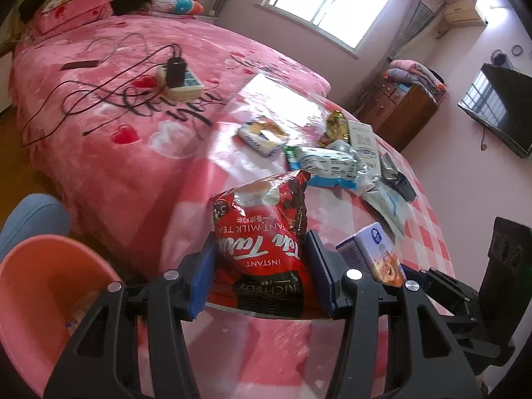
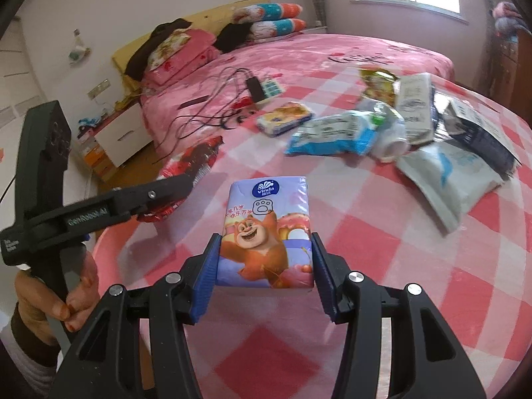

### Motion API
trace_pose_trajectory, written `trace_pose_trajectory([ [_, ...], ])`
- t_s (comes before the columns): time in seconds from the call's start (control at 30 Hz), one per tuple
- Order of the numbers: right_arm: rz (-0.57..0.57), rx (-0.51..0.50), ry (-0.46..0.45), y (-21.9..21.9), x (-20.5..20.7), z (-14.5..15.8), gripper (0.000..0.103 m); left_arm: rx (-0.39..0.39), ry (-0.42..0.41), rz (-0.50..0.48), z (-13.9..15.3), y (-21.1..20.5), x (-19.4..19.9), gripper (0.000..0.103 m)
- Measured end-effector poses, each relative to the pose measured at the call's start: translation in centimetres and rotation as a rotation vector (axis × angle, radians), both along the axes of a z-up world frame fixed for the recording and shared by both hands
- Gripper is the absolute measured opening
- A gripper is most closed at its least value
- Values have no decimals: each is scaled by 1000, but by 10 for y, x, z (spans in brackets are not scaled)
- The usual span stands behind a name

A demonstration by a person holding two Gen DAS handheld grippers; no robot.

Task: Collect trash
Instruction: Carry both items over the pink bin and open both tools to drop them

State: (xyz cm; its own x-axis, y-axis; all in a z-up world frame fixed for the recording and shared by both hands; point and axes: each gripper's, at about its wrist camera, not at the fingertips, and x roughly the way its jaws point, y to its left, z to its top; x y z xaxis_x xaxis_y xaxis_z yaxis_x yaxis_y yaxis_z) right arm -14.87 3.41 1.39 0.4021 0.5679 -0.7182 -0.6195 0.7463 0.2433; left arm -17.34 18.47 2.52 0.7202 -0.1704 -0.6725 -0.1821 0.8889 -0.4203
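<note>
1. Left claw (image 1: 261, 276) is clamped on a red instant milk tea bag (image 1: 262, 242); the blue pads press both of its sides and the bag is lifted off the cloth.
2. Right claw (image 2: 264, 276) is clamped on a purple tissue pack (image 2: 267, 229) with a cartoon bear print, pads tight on both long sides, pack held above the checked cloth.
3. Both claws hang over the near edge of the bench (image 2: 415, 266), a round top under a pink-and-white checked cloth, the left one nearer its left edge.
4. Pink bin (image 1: 43, 296) sits low at the left, beside the bench's near-left edge, just beside the left claw.
5. A hand (image 2: 43, 296) grips the left claw's handle in the right wrist view.
6. Loose trash lies toward the bench's far right edge: a blue-and-white wrapper (image 2: 332, 133), a yellow-green snack wrapper (image 2: 379, 83), a white pouch (image 2: 449, 179), a dark packet (image 2: 482, 133), touching or overlapping in a heap.
7. A small yellow-blue tissue packet (image 2: 286, 118) lies apart from the heap, nearer the far edge.
8. Behind the bench, the bed (image 1: 99, 116) carries a power strip (image 1: 181, 79) with cables and a phone (image 1: 79, 65).
</note>
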Motion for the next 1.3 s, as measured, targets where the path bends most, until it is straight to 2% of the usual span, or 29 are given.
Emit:
trace_pose_trajectory([
  [0.43,218,-5,-10,88,-45,12,53,-9,26,159,-16,68,-68,54],
  [0.7,364,-22,-1,149,-73,7,53,-8,90,288,-42,115,-115,54],
  [0.8,418,-31,-6,173,-84,2,57,25,143,333,-56,127,-126,58],
  [0.83,432,-32,-10,180,-86,-1,61,32,154,345,-60,131,-130,64],
  [0.9,439,-29,-10,185,-89,-4,78,52,174,373,-65,139,-137,70],
  [0.97,413,-22,-2,185,-86,-6,85,77,177,397,-65,143,-143,76],
  [1.13,324,20,31,161,-69,-1,89,134,173,427,-64,148,-153,80],
  [1.3,235,56,54,133,-52,4,90,124,174,418,-66,147,-156,81],
])
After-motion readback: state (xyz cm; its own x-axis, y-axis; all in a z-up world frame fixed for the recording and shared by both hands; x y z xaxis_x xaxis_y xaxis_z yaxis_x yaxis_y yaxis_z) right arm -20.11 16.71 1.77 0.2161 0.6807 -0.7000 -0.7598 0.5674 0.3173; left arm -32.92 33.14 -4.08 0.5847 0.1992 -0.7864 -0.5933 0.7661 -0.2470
